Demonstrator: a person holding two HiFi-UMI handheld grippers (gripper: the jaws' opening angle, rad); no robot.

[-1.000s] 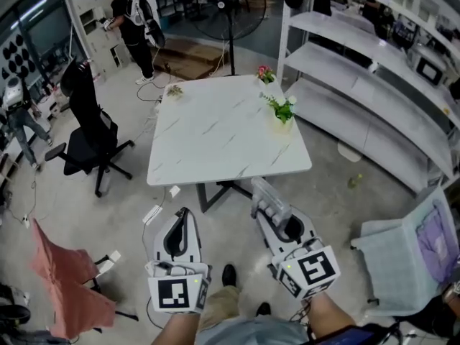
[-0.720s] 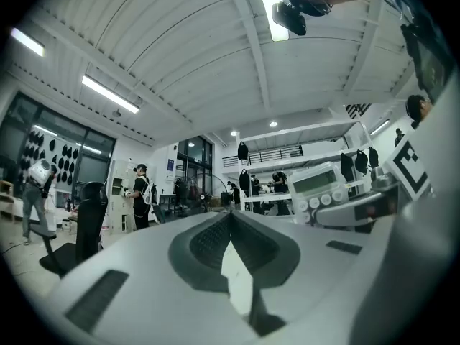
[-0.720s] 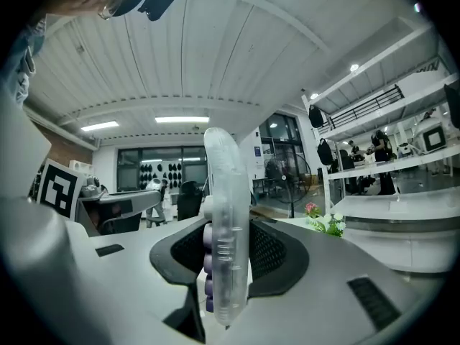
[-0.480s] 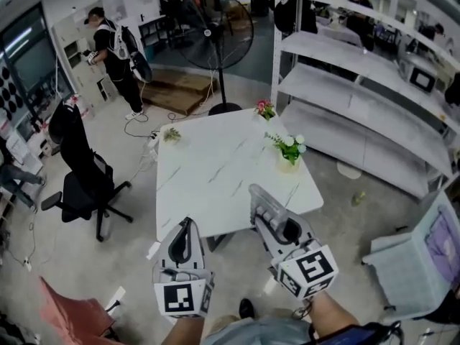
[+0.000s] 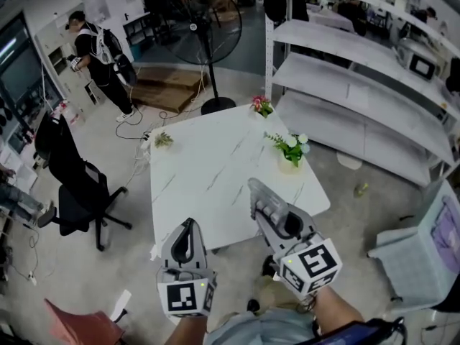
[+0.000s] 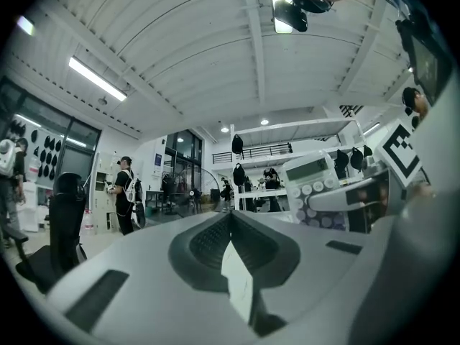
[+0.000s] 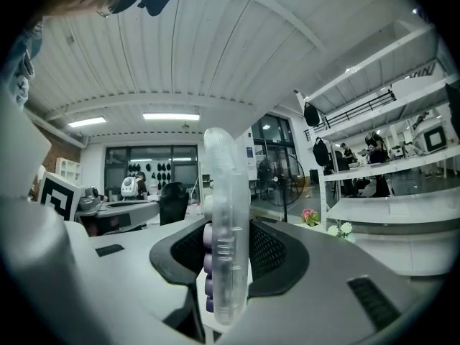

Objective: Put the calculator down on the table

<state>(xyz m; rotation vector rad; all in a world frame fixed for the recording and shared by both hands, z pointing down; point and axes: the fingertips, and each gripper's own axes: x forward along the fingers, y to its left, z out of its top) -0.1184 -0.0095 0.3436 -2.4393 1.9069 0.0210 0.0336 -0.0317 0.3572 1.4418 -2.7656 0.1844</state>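
Right gripper: jaws clenched on the calculator, held edge-on and level. Left gripper: jaws closed together, empty. Beyond both jaws, the table has drawn nearer than a second ago. Its near edge now appears to lie under the calculator's tip, so the approach seems nearly complete and the set-down is still pending.

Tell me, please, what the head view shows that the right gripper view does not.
Only the head view: the whole top of the marble table, the floor and the pale chair. Only the right gripper view: the ceiling lights, and the calculator edge-on between the jaws of the right claw, purple keys facing left. Both: the calculator, the standing fan, the pink flowers.
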